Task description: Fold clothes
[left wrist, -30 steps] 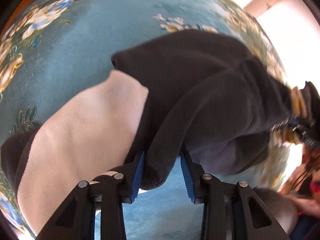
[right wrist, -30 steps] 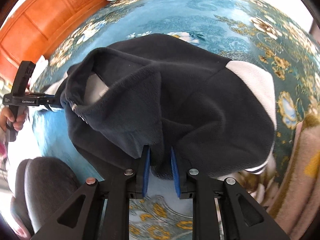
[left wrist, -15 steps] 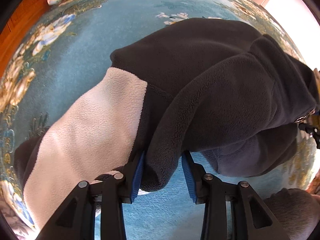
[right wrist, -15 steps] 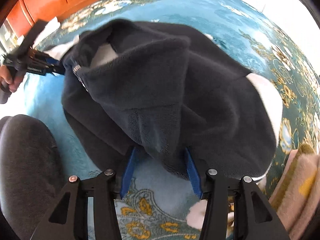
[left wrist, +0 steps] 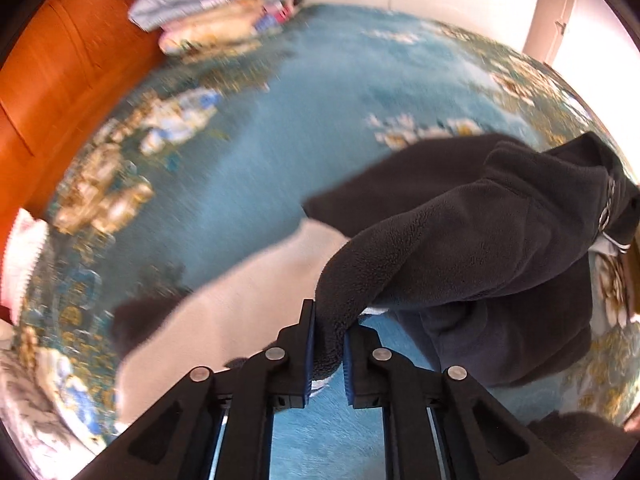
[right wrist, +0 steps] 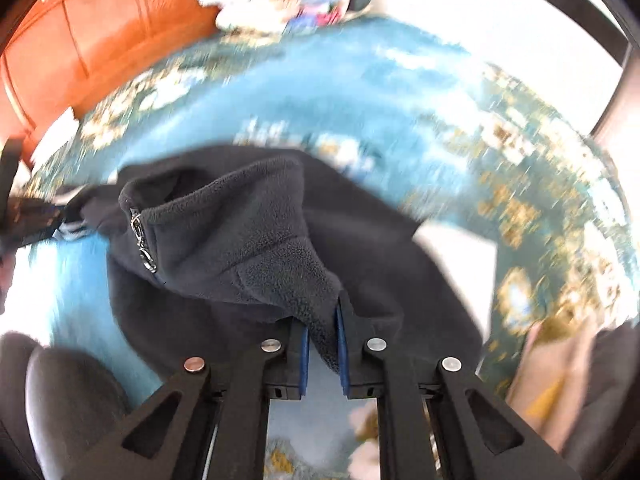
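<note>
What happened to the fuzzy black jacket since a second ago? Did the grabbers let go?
No, they didn't let go. The left gripper and right gripper both closed tighter on the black fleece jacket and lifted its top edge up off the blue flowered blanket. The blurry background shows both are moving fast. The jacket's white panel stays lying on the blanket, and the folded pile at the headboard hasn't moved.

open: blue bedspread (left wrist: 256, 168) beyond fleece | blocked: folded pile (left wrist: 208, 8), wooden headboard (left wrist: 52, 80) far edge
</note>
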Motion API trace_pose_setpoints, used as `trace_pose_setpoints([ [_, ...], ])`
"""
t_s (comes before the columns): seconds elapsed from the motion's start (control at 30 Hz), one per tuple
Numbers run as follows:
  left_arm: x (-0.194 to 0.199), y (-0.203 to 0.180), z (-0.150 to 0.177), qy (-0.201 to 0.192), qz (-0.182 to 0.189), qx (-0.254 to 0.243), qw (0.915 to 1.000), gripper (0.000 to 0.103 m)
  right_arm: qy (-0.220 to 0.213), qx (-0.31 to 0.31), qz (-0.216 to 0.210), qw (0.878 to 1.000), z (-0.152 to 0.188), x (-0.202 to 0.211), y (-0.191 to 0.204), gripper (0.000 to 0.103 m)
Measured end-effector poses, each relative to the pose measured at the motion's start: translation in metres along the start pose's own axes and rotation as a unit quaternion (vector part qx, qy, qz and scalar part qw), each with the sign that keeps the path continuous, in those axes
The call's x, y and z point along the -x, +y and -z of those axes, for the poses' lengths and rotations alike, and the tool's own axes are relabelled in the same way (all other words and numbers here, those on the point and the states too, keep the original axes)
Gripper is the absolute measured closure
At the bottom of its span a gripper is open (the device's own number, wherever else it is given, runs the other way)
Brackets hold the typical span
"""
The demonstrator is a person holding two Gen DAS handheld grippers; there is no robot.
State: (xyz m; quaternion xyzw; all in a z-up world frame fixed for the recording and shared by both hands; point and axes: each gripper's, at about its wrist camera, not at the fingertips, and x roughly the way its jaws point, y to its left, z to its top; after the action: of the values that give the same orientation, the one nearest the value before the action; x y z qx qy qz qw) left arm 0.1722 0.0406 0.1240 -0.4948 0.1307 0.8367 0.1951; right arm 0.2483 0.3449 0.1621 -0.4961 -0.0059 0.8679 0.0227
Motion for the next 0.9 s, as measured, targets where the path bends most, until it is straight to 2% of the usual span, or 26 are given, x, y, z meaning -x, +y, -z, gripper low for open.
trace_pose_setpoints([
  [0.17,0.044,0.016,-0.016,-0.049,-0.019,0.019,0.9984,0.091,-0.065,-0.054,-0.008,0.996,-0.036,0.031,-0.013,0.093],
  [0.43,0.13,0.012,-0.031,-0.142,-0.053,0.02,0.9882,0.092,-0.154,-0.063,-0.004,0.986,-0.059,0.109,-0.016,0.094],
  [0.53,0.166,0.012,-0.034,-0.178,-0.072,0.018,0.9812,0.092,-0.188,-0.062,-0.005,0.98,-0.065,0.146,-0.013,0.094],
  [0.73,0.245,0.019,-0.035,-0.252,-0.088,0.036,0.963,0.092,-0.249,-0.062,-0.013,0.966,-0.075,0.213,-0.006,0.095],
  [0.9,0.314,0.017,-0.015,-0.316,-0.092,0.036,0.9437,0.093,-0.309,-0.058,-0.027,0.949,-0.07,0.276,0.004,0.096],
])
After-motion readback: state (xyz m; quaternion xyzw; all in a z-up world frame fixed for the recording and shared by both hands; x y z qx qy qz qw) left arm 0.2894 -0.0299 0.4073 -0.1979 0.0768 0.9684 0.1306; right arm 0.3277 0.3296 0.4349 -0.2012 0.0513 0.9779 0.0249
